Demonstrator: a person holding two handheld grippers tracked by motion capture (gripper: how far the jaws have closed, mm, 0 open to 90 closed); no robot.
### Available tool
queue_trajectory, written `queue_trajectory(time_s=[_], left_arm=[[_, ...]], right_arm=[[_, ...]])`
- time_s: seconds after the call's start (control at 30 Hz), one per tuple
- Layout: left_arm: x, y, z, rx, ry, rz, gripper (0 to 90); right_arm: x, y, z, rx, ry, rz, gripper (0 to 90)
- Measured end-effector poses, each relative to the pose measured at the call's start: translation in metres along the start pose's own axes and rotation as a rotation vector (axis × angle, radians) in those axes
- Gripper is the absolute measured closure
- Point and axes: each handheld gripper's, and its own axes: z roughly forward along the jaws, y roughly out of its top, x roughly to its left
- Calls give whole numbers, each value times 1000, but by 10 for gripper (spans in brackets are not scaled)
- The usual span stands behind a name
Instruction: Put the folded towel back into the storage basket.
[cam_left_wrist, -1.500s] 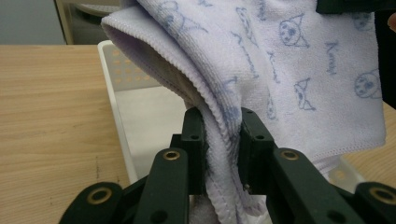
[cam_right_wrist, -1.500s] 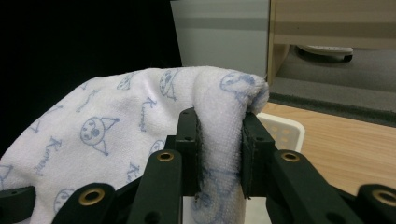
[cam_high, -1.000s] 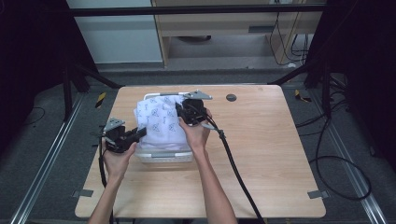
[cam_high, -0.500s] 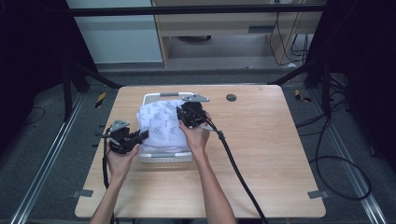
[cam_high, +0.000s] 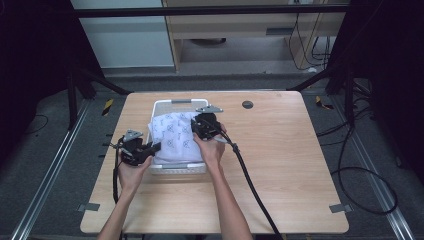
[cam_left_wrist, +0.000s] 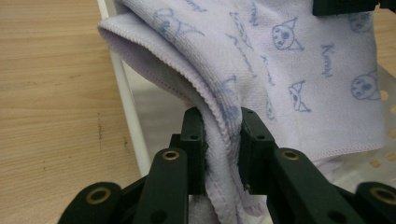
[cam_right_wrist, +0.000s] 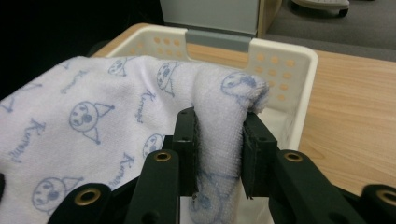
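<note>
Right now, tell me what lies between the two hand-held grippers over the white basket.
High view: the pale lilac printed towel spans from the left hand-held gripper to the right hand-held gripper, both clamped on it above the white plastic basket.

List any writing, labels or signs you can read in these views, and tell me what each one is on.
"Kuromi": blue script repeated across the lavender towel, between printed cartoon faces; clearest in the right gripper view, partly cut off or upside down in the left gripper view.
Other copies of the script on the towel in the high view: too small to read.
White basket, table and both grippers: no lettering to be seen.
</note>
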Motion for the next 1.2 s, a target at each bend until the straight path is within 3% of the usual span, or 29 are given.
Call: queue_trajectory(time_s=[0.33,0.43,0.6,0.87,1.2], left_arm=[[-1,-2,5,19,13,-5,699],[-1,-1,5,19,25,-9,671],[0,1,1,-7,48,-16,634],[-1,6,-12,-65,34,-22,586],[-5,9,-23,-108,10,3,493]], right_arm=[[-2,-8,10,52,-10,-32,672],[-3,-11,14,71,-16,-74,636],[-2,-12,13,49,-28,-118,578],[-3,-9,2,11,-27,-128,514],[-11,-4,-26,-39,-7,-122,315]])
